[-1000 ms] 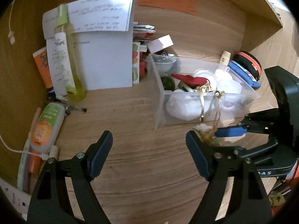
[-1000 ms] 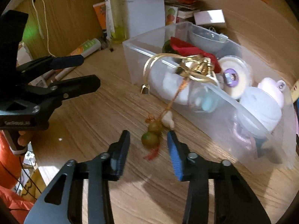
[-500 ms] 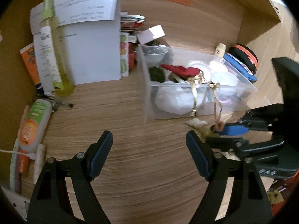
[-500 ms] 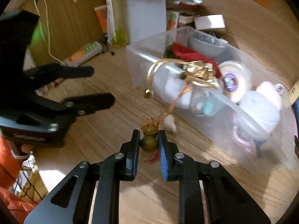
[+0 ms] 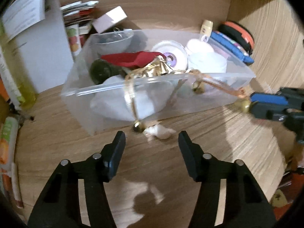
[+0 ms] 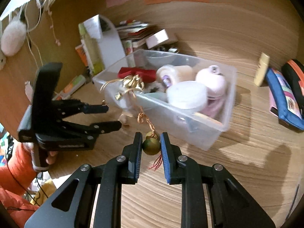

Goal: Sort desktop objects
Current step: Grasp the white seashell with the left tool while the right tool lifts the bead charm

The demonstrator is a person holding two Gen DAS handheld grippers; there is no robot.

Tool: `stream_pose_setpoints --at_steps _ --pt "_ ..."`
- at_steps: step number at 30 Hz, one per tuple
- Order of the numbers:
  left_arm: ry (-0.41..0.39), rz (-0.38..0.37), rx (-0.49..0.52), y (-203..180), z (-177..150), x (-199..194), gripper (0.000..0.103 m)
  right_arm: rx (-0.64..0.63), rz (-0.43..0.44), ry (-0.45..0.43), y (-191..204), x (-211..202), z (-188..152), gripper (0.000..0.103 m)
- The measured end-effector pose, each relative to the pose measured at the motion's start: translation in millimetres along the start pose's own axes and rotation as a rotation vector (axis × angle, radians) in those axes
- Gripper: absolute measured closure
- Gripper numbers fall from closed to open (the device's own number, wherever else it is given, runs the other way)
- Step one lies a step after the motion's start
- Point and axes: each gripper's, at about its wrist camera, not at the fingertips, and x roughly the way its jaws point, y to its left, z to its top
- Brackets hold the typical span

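My right gripper (image 6: 151, 142) is shut on a green-gold bead (image 6: 151, 146) at the end of a braided orange cord (image 6: 147, 121), lifted above the desk; a red tassel hangs below it. The cord runs up to a gold ribbon ornament (image 6: 132, 82) draped over the front wall of a clear plastic bin (image 6: 207, 131). In the left wrist view the right gripper (image 5: 252, 104) holds the bead at the right. My left gripper (image 5: 152, 144) is open and empty just in front of a white seashell (image 5: 160, 132) and a small gold bell (image 5: 137, 126) on the desk by the bin (image 5: 106, 93).
The bin holds a red cloth (image 5: 133, 58), white round containers (image 6: 187, 94) and a dark green ball (image 5: 100, 71). A white box (image 5: 47, 47), bottles and papers stand at the back left. A blue case (image 6: 283, 96) and an orange-black case (image 5: 237, 34) lie right.
My right gripper closed on the bead and lifted it up and to the right, pulling the cord taut. My left gripper moved closer to the bin, toward the shell.
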Motion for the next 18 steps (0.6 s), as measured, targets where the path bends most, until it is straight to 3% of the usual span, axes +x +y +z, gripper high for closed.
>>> stream_pose_setpoints --at_steps 3,8,14,18 --pt "0.03 0.007 0.016 -7 4 9 0.055 -0.004 0.001 -0.011 -6 -4 0 0.085" --pt "0.037 0.031 0.024 -11 9 18 0.057 -0.01 0.003 -0.028 -7 -7 1 0.085" --pt "0.019 0.036 0.046 -13 6 17 0.065 -0.008 -0.019 -0.087 -10 -16 21 0.085" --pt "0.012 0.047 0.054 -15 6 17 0.065 0.002 -0.026 -0.109 -13 -15 37 0.085"
